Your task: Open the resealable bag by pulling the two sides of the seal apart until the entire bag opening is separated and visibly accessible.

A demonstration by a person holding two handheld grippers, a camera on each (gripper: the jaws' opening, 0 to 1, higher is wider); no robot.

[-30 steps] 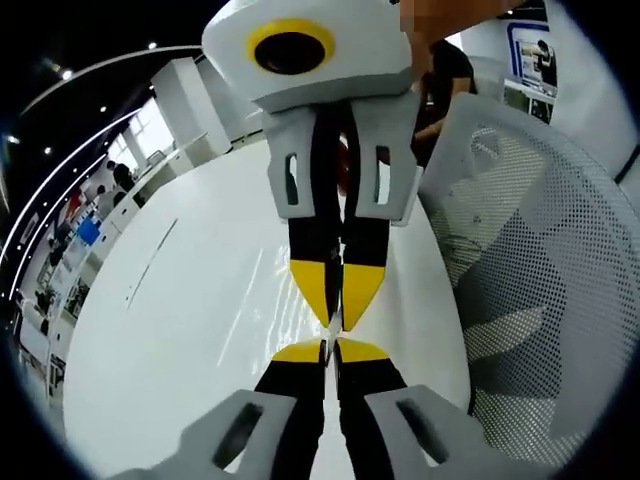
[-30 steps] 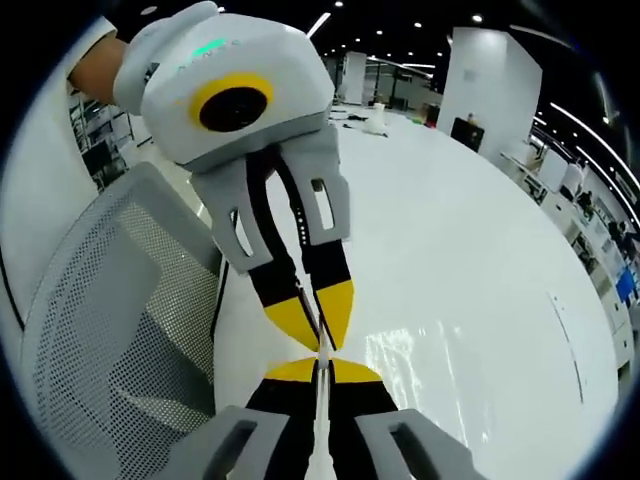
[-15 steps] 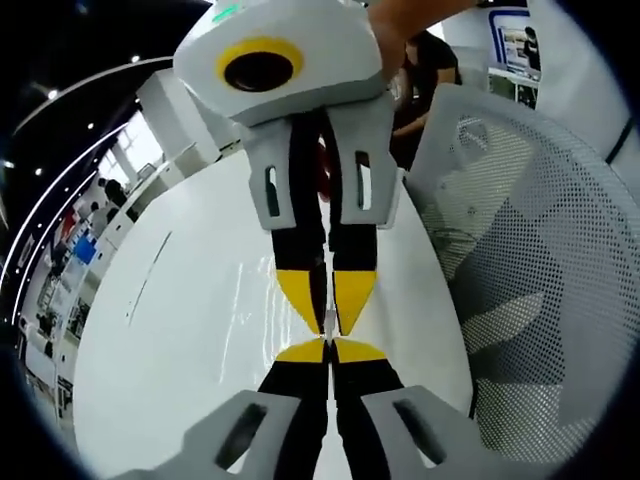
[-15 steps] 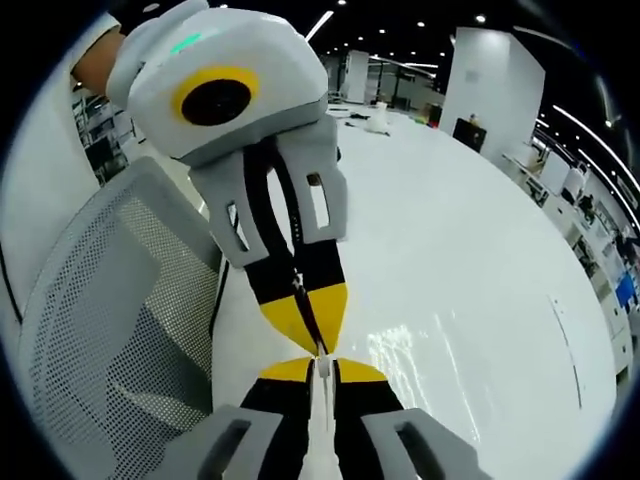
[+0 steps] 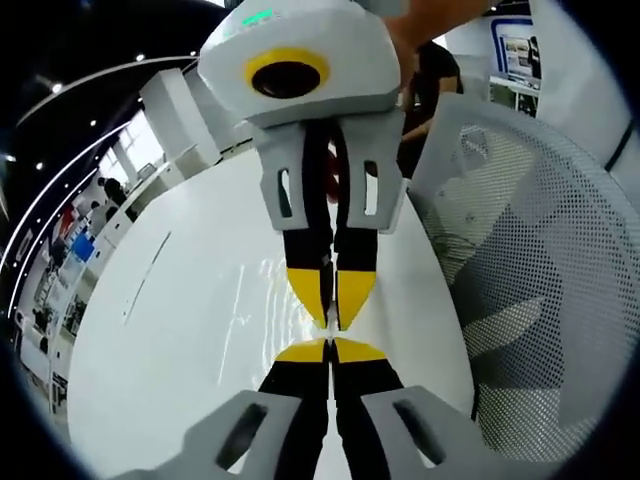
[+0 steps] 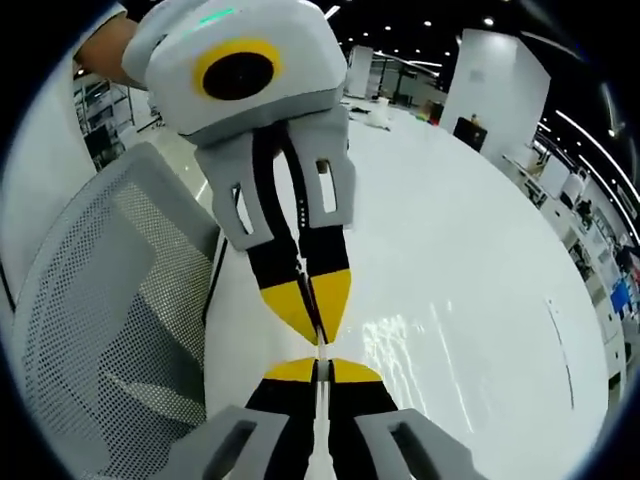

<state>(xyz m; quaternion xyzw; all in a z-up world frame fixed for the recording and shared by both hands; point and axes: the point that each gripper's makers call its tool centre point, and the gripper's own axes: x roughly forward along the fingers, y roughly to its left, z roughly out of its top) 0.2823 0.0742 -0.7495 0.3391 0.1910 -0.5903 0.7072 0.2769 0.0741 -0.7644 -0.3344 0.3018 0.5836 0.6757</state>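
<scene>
The resealable bag (image 6: 319, 440) is clear film and shows edge-on as a thin pale strip between my right gripper's jaws. Its glints lie over the white table (image 6: 470, 260). My right gripper (image 6: 318, 367) is shut on that strip. My left gripper (image 6: 318, 338) comes down from above, tip to tip with it, also shut. In the left gripper view my left gripper (image 5: 331, 347) is shut at the bottom and my right gripper (image 5: 333, 322) meets it from above, with a sliver of the bag (image 5: 332, 334) pinched between the two pairs of tips.
A white mesh chair (image 5: 520, 280) stands beside the table (image 5: 170, 330), also seen as the chair (image 6: 110, 320). A hand (image 5: 430, 20) holds the right gripper's body. People and desks stand far back in the hall.
Both grippers stay shut and tip to tip on the bag. The views have rocked slightly; the opposite gripper swung a little sideways and back.
</scene>
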